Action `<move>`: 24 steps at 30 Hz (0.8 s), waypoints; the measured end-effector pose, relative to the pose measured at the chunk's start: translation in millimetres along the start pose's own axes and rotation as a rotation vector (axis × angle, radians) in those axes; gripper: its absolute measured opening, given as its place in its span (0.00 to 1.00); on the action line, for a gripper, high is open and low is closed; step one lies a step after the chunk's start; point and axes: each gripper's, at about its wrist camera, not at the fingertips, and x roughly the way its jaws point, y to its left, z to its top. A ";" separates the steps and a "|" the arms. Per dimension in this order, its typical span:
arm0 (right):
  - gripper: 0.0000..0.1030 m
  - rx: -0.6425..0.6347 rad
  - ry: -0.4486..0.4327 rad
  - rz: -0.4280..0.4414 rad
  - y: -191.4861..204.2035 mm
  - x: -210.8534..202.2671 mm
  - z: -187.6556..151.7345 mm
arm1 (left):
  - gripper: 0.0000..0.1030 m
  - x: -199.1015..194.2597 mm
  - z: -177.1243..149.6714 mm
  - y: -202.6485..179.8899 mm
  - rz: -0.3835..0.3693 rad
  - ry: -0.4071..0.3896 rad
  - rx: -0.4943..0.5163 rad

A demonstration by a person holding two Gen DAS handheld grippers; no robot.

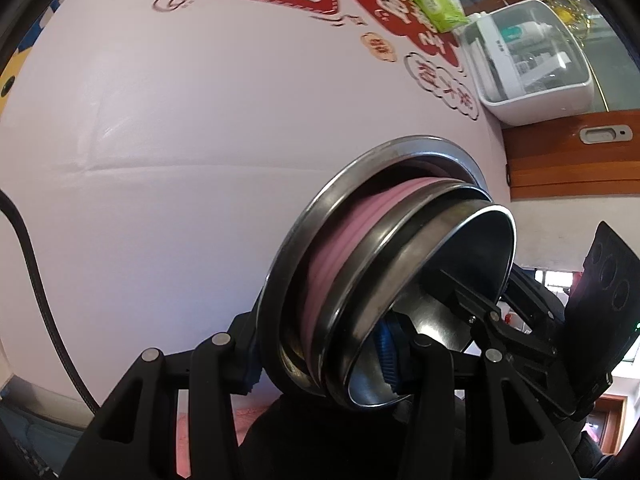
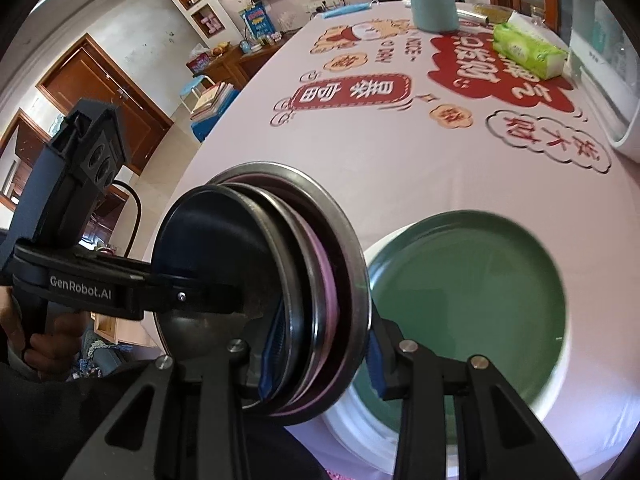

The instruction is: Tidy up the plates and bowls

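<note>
A nested stack of dishes hangs tilted above the table: a wide steel plate [image 1: 304,216], a pink bowl [image 1: 340,236] and steel bowls [image 1: 440,264] inside it. My left gripper [image 1: 324,360] is shut on one edge of the stack. My right gripper [image 2: 324,360] is shut on the opposite edge of the stack [image 2: 320,256], its blue pads on either side of the rims. The left gripper's black finger [image 2: 192,296] reaches across the inner bowl in the right wrist view. A green plate [image 2: 472,292] lies on a white plate [image 2: 360,412] on the table, just right of the stack.
The pink printed tablecloth [image 2: 400,168] covers a round table. A green tissue pack [image 2: 528,50], a teal jar [image 2: 434,4] and a white plastic container [image 1: 536,64] stand at the far side. A black cable [image 1: 36,280] hangs at the left.
</note>
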 end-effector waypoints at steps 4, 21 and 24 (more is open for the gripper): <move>0.34 -0.022 -0.005 -0.005 -13.0 -13.6 -1.4 | 0.43 3.3 -4.1 -23.6 -0.005 -0.024 -0.012; 0.36 -0.147 0.040 -0.028 -66.8 -40.5 2.7 | 0.44 32.7 -9.5 -73.6 -0.052 -0.066 -0.087; 0.38 -0.175 0.058 -0.048 -76.2 -41.9 1.0 | 0.44 41.5 -9.3 -81.6 -0.060 -0.065 -0.101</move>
